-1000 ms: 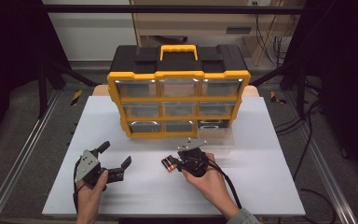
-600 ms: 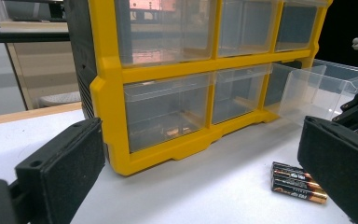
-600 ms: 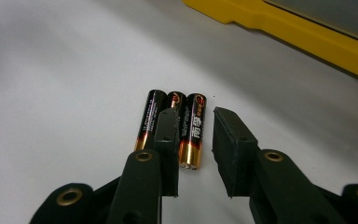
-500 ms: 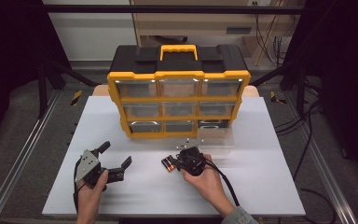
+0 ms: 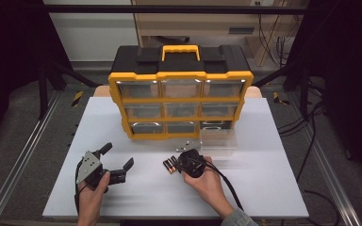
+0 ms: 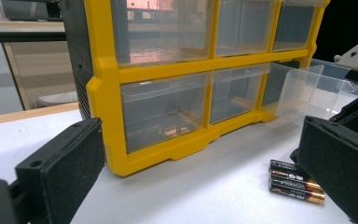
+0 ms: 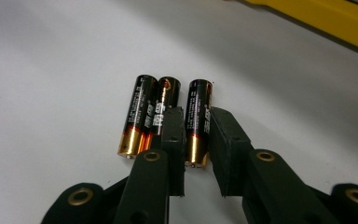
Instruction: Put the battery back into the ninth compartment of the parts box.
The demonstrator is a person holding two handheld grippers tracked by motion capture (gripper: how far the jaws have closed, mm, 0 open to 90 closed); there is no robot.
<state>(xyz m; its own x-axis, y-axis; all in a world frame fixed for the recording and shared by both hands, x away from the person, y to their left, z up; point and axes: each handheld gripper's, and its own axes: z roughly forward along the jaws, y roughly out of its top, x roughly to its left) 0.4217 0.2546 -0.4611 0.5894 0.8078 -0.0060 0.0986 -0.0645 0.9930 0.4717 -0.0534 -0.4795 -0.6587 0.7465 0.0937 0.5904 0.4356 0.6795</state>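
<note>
Straddling the rightmost battery [image 7: 196, 122] of three lying side by side on the white table [image 5: 264, 188], the right gripper [image 7: 196, 135] has its jaws drawn narrow, one on each side of the cell and seemingly just short of clamping it, and the cell's long axis runs straight ahead between them, parallel to the jaws. The other two batteries [image 7: 147, 116] lie touching each other just outside the left jaw, with the yellow drawer organizer [image 5: 181, 101] and its pulled-out clear drawer [image 5: 219, 141] farther off. The left gripper [image 5: 118, 162] rests well apart from the batteries with jaws wide and empty, and against half a second ago neither hand has visibly moved.
</note>
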